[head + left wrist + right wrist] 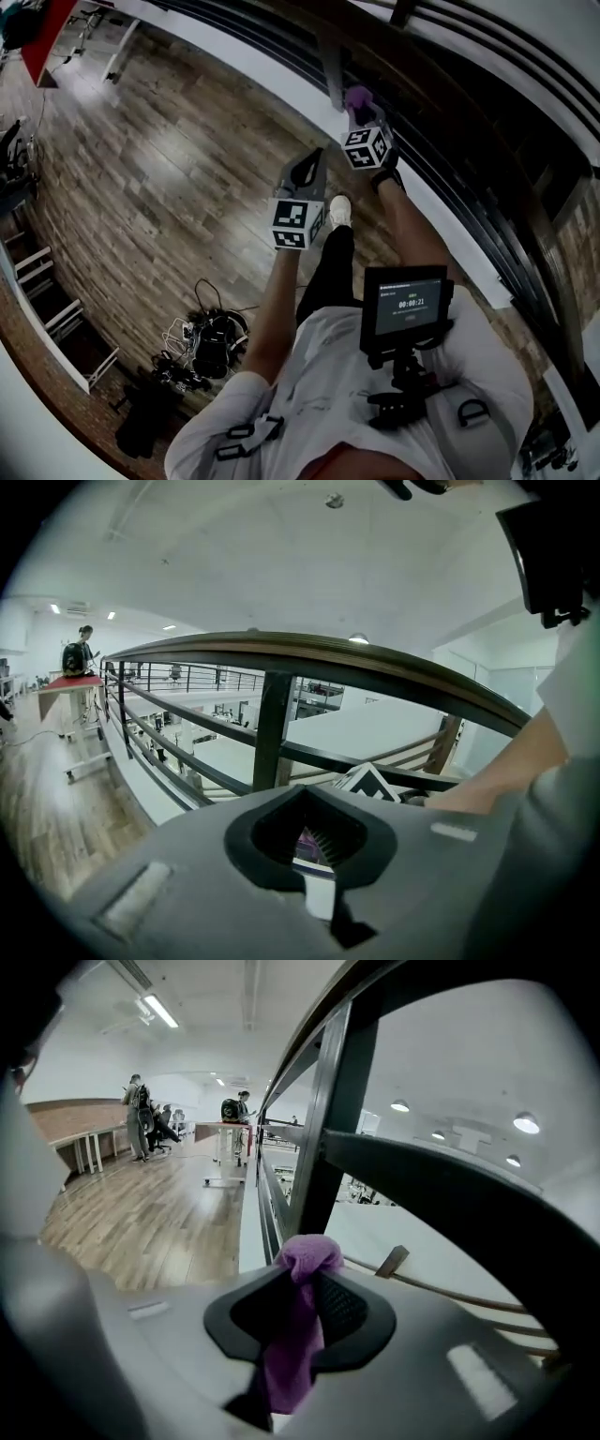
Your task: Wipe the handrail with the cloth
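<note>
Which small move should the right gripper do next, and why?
Probably raise the right gripper until the cloth presses on the handrail. Its jaws are shut on the cloth, which seems to sit below the handrail, not touching it.

The left gripper (306, 793), grey-bodied with black jaws, has its jaws together and nothing held between them. Just beyond it runs the curved brown wooden handrail (309, 654) on a black metal post (273, 728). A black-and-white marker cube (367, 782) and a person's forearm (502, 771) show at right. The wooden plank floor (47, 799) lies at left.
</note>
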The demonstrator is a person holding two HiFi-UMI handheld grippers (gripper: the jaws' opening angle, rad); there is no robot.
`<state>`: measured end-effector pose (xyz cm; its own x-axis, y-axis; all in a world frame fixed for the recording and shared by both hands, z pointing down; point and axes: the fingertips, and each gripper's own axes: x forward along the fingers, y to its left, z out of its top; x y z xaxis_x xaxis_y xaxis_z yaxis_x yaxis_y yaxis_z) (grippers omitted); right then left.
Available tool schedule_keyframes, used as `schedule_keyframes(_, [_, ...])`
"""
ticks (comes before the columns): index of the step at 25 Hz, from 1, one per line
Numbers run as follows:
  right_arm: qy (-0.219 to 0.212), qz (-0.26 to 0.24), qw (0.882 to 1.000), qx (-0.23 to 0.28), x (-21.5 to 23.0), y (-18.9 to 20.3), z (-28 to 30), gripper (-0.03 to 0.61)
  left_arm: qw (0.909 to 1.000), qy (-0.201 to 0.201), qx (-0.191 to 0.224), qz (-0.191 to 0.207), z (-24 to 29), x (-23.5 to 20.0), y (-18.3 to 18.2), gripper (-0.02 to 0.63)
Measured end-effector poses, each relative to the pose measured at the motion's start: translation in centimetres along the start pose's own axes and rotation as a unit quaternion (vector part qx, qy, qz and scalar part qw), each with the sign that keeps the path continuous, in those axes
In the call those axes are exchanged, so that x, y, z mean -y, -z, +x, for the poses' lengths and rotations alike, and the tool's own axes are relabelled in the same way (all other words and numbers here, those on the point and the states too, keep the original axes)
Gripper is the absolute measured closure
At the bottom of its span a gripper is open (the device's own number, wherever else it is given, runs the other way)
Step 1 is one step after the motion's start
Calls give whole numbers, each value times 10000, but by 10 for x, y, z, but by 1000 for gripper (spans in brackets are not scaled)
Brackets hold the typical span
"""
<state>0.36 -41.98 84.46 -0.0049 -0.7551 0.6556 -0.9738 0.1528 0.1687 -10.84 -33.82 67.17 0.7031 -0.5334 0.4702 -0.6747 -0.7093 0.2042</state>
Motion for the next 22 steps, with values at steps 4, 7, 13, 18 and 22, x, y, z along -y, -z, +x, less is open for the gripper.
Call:
schedule_keyframes(4, [59,-130,9999,-37,14,-1,20,511,9998,-133,13,-179,-3,8,8,614])
schedule_keyframes(7, [199,-80,9996,-197,29,-6,42,511,9994,-147,-87,-311,-1,4,12,614])
schedule_keyframes(13, [293,23,9991,-313,38,18,45,515,9991,-50,-279,-309,-1,6,35,614])
schedule_keyframes(18, [289,122,9990,-307,30,61,15,515,9990,154,-309,-266,7,27,44,614])
schedule_keyframes(22, [438,233,9976,-481,30,91,-7,514,9983,387,-371,-217,15,43,40,614])
